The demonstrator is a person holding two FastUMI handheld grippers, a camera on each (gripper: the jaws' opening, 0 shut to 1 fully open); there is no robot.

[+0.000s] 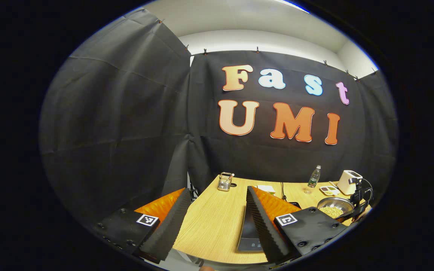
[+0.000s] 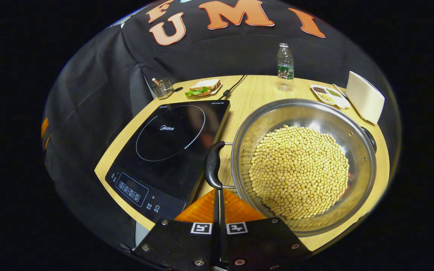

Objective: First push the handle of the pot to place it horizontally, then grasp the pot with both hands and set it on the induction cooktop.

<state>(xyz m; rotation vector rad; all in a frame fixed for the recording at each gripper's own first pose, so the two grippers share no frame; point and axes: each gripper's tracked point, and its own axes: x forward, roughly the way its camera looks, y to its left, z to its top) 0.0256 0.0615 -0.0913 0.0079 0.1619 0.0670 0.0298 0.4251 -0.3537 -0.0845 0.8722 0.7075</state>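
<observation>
1. Shiny steel is what the pot [image 2: 303, 165] is made of, and it is sitting on the wooden counter [image 2: 254, 94], full of yellow soybeans [image 2: 300, 171].
2. The pot is lying just to the right of the black induction cooktop [image 2: 168, 150] in the right gripper view.
3. The pot's near black handle [image 2: 213, 165] is hanging over the gap between the pot and the cooktop.
4. The right hand-held gripper [image 2: 217, 195] is pointing at that handle from just below, with its two fingers pressed together. I cannot tell if it is touching the handle.
5. The left hand-held gripper [image 1: 217, 210] is hovering over the counter's left end with its fingers spread wide, pinching nothing.
6. In the left gripper view, the pot [image 1: 335, 207] is showing far off to the right.
7. At the back of the counter, a water bottle [image 2: 285, 67], a sandwich [image 2: 203, 87], a white toaster [image 2: 364, 97], a small tray of beans [image 2: 326, 94] and a little wire holder [image 2: 163, 88] are sitting.
</observation>
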